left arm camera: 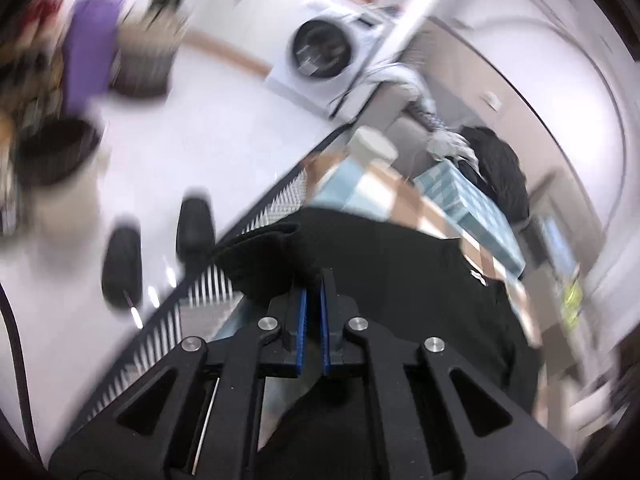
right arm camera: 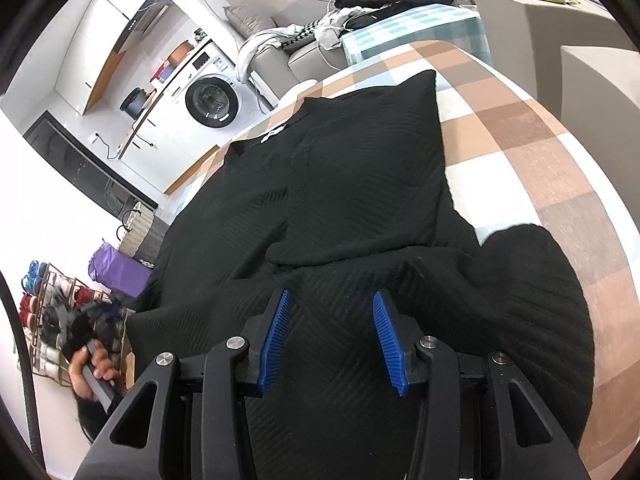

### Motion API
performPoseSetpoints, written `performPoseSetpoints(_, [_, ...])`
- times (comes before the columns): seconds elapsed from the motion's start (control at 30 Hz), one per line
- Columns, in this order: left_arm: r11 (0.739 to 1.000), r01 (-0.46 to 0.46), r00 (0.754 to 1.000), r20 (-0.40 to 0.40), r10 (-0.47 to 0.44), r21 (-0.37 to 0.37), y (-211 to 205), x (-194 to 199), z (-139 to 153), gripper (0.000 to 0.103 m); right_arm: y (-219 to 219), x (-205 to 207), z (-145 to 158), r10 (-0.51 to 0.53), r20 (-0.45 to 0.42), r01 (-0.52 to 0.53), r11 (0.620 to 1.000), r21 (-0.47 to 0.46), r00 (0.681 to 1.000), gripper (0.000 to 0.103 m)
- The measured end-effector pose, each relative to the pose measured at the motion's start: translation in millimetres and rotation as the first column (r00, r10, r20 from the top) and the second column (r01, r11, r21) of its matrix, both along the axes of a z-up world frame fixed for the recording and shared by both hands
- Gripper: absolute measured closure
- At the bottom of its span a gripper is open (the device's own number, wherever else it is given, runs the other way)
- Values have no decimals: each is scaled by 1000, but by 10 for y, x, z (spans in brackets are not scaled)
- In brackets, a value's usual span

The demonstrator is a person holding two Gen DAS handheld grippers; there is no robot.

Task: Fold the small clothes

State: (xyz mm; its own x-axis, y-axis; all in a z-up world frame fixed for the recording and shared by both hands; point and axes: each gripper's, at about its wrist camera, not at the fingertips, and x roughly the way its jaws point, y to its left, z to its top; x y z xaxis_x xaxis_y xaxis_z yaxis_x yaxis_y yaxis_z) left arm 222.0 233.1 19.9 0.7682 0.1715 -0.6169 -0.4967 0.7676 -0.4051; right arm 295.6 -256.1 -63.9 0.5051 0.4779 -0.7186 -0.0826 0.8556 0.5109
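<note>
while the black ribbed knit garment [right arm camera: 352, 184] lay on the checked cover [right arm camera: 520, 128],
the left gripper [left arm camera: 313, 280] pinched its edge; the right gripper [right arm camera: 330, 304] stood open.

Bright; left view motion-blurred; right sharp; fisheye-warped edges

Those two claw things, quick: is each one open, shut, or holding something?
Left gripper: shut on a fold of the black sweater.
Right gripper: open above the sweater, holding nothing.

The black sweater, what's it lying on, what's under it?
The black sweater lies on a checked brown, white and pale-blue cover, which shows around it on the right and far sides. Whatever lies beneath the knit itself is hidden.
</note>
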Motion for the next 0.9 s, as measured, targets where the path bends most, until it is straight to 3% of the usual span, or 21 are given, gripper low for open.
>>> performPoseSetpoints(0.07, [988,118,992,32,-121,98,-385,273,260,100,-33,-27,13,-6,3,6,1000,5,1000,59])
performPoseSetpoints(0.13, [950,267,960,41,-278,164,-843,519,402,100,-81,-58,33,-20,8,20,1000,5,1000,59])
performPoseSetpoints(0.17, [920,357,930,34,-367,159,-1069,634,402,100,-107,-70,39,-28,9,28,1000,3,1000,59])
performPoseSetpoints(0.2, [878,462,882,40,-470,122,-1292,735,355,100,-137,-86,45,-37,9,37,999,2,999,59])
performPoseSetpoints(0.27, [814,578,816,-16,-578,61,-1582,864,237,98,-179,-114,52,-49,8,49,999,4,999,58])
performPoseSetpoints(0.33, [790,611,791,-62,-608,44,-1750,876,78,87,-207,-139,57,-60,7,59,998,8,998,58])
performPoseSetpoints(0.43, [804,595,801,-84,-593,-4,-1735,827,-121,68,-232,-173,48,-63,6,63,998,10,998,56])
performPoseSetpoints(0.6, [852,522,848,-87,-523,-39,-1573,748,-250,63,-217,-137,27,-52,-1,52,999,14,999,55])
performPoseSetpoints(0.63, [861,507,857,-85,-509,-46,-1528,764,-266,58,-204,-128,25,-49,-4,49,999,14,999,55])
performPoseSetpoints(0.77, [880,467,878,-73,-473,-85,-1314,785,-405,47,-175,-141,21,-41,-6,41,999,20,999,55])
performPoseSetpoints(0.9, [888,423,892,-85,-443,-181,-1111,1034,-541,42,-209,-167,16,-56,-14,56,998,22,998,55])
